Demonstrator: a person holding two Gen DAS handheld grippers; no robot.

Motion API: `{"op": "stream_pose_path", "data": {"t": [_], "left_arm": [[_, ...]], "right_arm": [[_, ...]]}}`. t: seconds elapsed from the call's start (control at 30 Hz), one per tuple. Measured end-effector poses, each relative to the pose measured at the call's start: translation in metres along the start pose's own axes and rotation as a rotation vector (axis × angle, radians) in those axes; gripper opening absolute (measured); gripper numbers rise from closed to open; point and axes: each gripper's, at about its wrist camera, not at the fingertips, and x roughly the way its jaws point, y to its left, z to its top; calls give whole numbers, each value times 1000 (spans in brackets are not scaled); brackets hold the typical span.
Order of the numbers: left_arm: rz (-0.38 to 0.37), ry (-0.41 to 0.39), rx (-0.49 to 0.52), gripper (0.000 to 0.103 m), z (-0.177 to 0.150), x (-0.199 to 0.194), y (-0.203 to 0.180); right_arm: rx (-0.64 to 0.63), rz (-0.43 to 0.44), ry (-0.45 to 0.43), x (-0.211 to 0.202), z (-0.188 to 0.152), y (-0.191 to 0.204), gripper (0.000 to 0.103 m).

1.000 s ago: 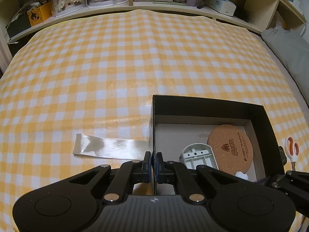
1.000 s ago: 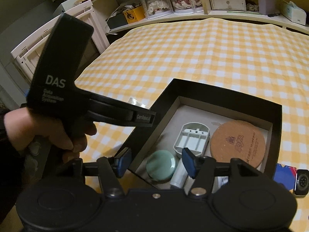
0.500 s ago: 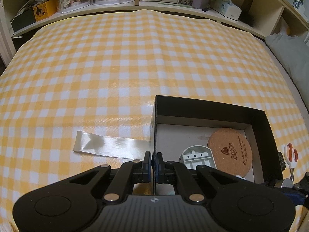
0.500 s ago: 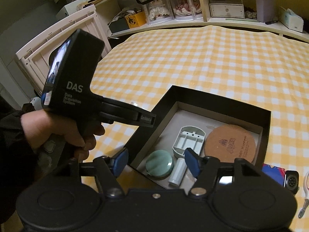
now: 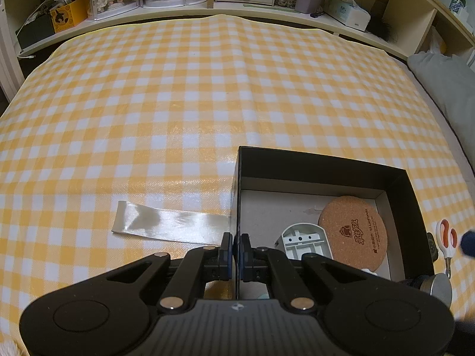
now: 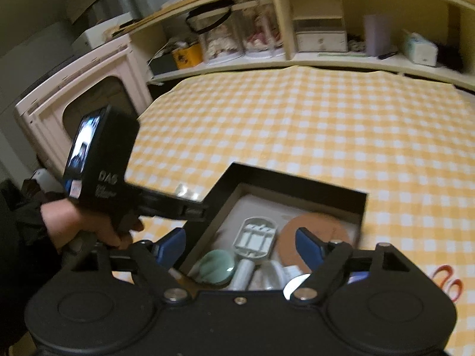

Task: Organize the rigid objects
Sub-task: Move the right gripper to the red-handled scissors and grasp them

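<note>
Box (image 5: 326,166), black and open-topped, sits on your yellow-checked bench (image 5: 178,89), a satin ribbon (image 5: 169,222) lying to its left. Your left gripper (image 5: 236,247) is clamped on the box's left wall. Inside lie a white plastic tray (image 5: 305,238) and cork coaster (image 5: 353,231). Your right gripper (image 6: 240,249) is opening above them, holding nothing. Scissors (image 5: 445,241) lie just outside.

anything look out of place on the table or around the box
A satin ribbon lies loose on the checked cloth, running up to the black box. Orange-handled scissors sit outside its far side. Nothing is spilled or visibly damaged.
</note>
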Motion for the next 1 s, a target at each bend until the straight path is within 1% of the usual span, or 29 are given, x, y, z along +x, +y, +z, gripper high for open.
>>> {"op": "stream_pose_path", "data": {"t": [0.17,0.3,0.4,0.53,0.67,0.8,0.93,1.0], "left_arm": [[-1,0,-1,4,0,0,1],[0,0,1,4,0,0,1],[0,0,0,4,0,0,1],[1,1,0,4,0,0,1],[0,1,-1,4,0,0,0],[0,0,0,4,0,0,0],[0,0,0,4,0,0,0],[0,0,0,4,0,0,-1]], "right_arm": [[15,-37,-34,-13,6,-11,87],[16,-68,-42,-25,13,-23,89],[6,-114,-52,-37,18,-36,91],[7,-194,-99,-58,24,-60,100],[30,-257,-123,-70,25,-85,103],[26,-320,-96,-69,17,-107,103],[5,-369,-40,-62,-1,-132,103],[-3,-388,5,-56,-12,-147,103]]}}
